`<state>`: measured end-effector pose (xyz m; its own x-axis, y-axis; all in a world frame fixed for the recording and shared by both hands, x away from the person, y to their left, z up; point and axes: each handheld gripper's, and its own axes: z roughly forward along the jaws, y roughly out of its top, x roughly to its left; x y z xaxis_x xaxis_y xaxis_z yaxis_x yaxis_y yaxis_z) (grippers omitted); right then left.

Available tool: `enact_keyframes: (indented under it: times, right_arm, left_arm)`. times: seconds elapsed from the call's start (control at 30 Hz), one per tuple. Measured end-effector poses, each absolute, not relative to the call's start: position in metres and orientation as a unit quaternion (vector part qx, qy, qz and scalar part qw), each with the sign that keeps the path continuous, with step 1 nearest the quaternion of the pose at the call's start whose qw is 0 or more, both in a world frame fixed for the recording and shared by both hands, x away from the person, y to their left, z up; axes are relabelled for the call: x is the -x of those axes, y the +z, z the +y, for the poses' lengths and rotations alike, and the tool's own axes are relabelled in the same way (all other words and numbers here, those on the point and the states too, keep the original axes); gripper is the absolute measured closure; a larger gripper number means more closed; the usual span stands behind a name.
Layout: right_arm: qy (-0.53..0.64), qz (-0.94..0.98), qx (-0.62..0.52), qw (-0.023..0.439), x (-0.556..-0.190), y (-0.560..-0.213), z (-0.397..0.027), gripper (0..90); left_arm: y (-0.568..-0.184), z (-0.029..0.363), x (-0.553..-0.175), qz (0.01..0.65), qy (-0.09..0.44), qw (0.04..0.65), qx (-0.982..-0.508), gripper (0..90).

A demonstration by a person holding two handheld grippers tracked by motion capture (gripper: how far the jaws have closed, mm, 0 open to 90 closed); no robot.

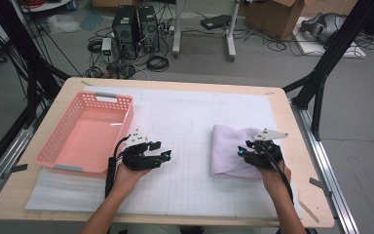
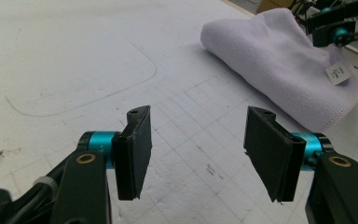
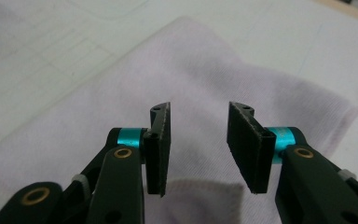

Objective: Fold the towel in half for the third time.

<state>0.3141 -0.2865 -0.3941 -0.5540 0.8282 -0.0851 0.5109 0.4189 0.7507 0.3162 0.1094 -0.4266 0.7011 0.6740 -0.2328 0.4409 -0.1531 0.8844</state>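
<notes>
1. The cloth [image 1: 231, 151] is a pale lilac towel of soft, napped fabric, folded into a thick oblong pad with rounded folds. In the left gripper view its hemmed edge shows a stitched border, and a small white label [image 2: 336, 73] sticks out near one corner.
2. The cloth lies on the right part of the table [image 1: 282, 117], on a white mat [image 1: 190, 117] printed with a fine grid and a faint rounded outline. The mat looks matte and slightly foamy; the table around it is light wood with rounded corners.
3. The basket [image 1: 53, 144] is pink plastic, rectangular, with perforated walls and flared handle rims at both short ends. It stands at the left of the mat, and nothing is seen inside it.
4. In the high view the cloth's long axis runs from the person's side toward the far edge, tilted slightly; its near end is the broader one, and the far end reaches toward the middle of the mat.
5. The left gripper [image 2: 198, 149] hovers over bare mat between basket and cloth, with flat black rubbery pads [image 2: 137, 147] on teal collars; its jaws stand apart with nothing between them.
6. The right gripper [image 3: 199, 144] is low over the near right part of the cloth, jaws apart, and its pads [image 3: 161, 147] pinch no fabric.
</notes>
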Motion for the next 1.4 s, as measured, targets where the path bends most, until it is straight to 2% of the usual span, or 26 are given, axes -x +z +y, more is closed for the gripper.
enact_keyframes:
  times: [0.1, 0.23, 0.5, 0.6, 0.73, 0.9, 1.03, 1.23, 1.4]
  right_arm:
    - [0.320, 0.823, -0.414, 0.223, -0.305, -0.404, -0.291, 62.3]
    - [0.286, 0.838, -0.399, 0.238, -0.281, -0.417, -0.305, 62.8]
    - [0.309, 0.823, -0.418, 0.228, -0.264, -0.412, -0.333, 64.5]
    - [0.361, 0.795, -0.430, 0.229, -0.273, -0.400, -0.336, 62.1]
    - [0.358, 0.785, -0.440, 0.250, -0.303, -0.396, -0.334, 58.6]
    - [0.375, 0.796, -0.429, 0.204, -0.347, -0.406, -0.324, 59.0]
    - [0.335, 0.796, -0.455, 0.218, -0.368, -0.417, -0.323, 57.9]
    - [0.291, 0.766, -0.508, 0.266, -0.371, -0.420, -0.337, 59.0]
    - [0.355, 0.756, -0.488, 0.256, -0.349, -0.405, -0.340, 54.6]
  left_arm:
    - [-0.426, 0.109, -0.315, 0.370, 0.110, 0.537, -0.750, 41.7]
    - [-0.426, 0.109, -0.316, 0.370, 0.110, 0.535, -0.752, 41.8]
    - [-0.426, 0.108, -0.315, 0.369, 0.113, 0.538, -0.750, 41.4]
    - [-0.427, 0.106, -0.314, 0.369, 0.112, 0.537, -0.751, 41.3]
    - [-0.428, 0.104, -0.315, 0.365, 0.111, 0.533, -0.755, 41.3]
    - [-0.429, 0.104, -0.316, 0.367, 0.112, 0.531, -0.756, 41.3]
    - [-0.428, 0.104, -0.315, 0.367, 0.112, 0.534, -0.753, 41.5]
    - [-0.428, 0.103, -0.315, 0.365, 0.112, 0.532, -0.756, 41.5]
    - [-0.429, 0.103, -0.315, 0.366, 0.112, 0.531, -0.756, 41.5]
